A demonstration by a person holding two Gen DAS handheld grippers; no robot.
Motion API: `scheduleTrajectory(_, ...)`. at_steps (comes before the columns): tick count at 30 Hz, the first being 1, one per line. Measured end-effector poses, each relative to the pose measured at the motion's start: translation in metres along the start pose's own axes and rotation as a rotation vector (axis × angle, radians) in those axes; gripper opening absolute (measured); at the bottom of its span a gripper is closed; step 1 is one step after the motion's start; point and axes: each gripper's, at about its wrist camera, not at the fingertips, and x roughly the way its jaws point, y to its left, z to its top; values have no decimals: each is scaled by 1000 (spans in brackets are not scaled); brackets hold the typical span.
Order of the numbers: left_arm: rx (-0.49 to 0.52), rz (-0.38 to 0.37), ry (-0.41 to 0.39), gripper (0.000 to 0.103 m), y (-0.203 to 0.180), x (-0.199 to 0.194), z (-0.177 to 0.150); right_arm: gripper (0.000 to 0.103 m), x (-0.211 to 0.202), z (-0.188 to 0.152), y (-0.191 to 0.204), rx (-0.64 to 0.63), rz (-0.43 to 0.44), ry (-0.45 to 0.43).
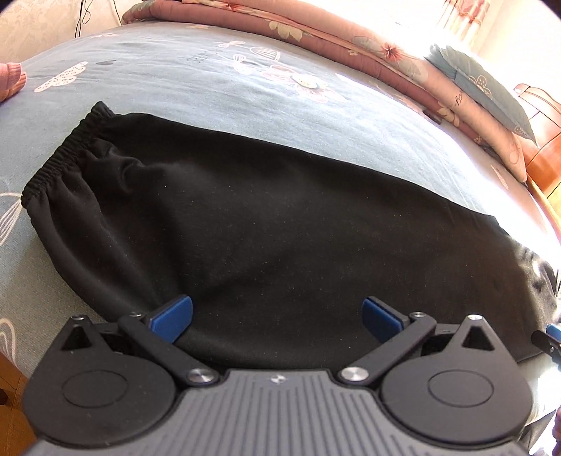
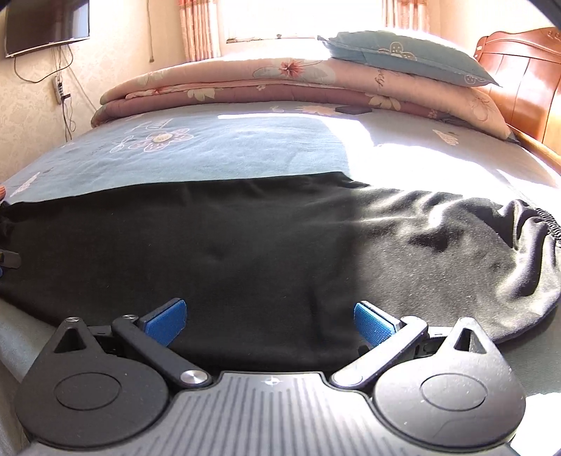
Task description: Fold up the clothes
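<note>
Harsh window (image 2: 280,21) glare on the bed (image 2: 438,154) (overexposed), fisheye-bent edges.

The blue-grey flower-printed bedsheet (image 1: 196,70) carries a line of dark printed lettering. It is too blurred to read. Nothing else bears legible text.

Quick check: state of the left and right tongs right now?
Left tongs: open, holding nothing, at the near edge of the black garment.
Right tongs: open, holding nothing, at the same garment's near edge.
</note>
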Motion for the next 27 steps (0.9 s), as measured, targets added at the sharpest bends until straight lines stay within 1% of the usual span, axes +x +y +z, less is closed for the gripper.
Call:
scheduleTrajectory(3,15,19,-13,102,-5,4,-1,103,6,7,-23,72,-23,9)
scheduleTrajectory(6,40,40,-22,102,-9,6,-2,103,15,4,-36,107,-61,32)
scheduleTrajectory(9,60,62,-24,102,-12,8,-2,103,23,-9,-40,115,-81,66)
scheduleTrajectory(10,71,69,-19,102,-14,9,-1,103,21,-10,-38,102,-88,57)
scheduleTrajectory(12,80,85,-8,102,-17,9,0,103,15,-9,-32,98,-75,35)
scheduleTrajectory(13,75,93,-3,102,-18,9,1,103,10,-8,-29,95,-61,10)
scheduleTrajectory(15,49,98,16,102,-22,9,4,103,3,-5,-19,56,-31,-42)
scheduleTrajectory(17,24,94,33,102,-25,8,8,103,4,-4,-8,-6,-18,-69)
scheduleTrajectory(19,10,94,39,102,-30,3,11,103,12,-3,-1,-50,0,-66)
scheduleTrajectory(20,20,105,32,102,-34,0,12,103,17,-3,2,-64,11,-62)
scheduleTrajectory(24,85,164,19,102,-56,-11,21,103,30,-2,5,-25,76,-64)
scheduleTrajectory(27,123,192,23,102,-72,-11,25,103,39,-11,0,9,104,-55)
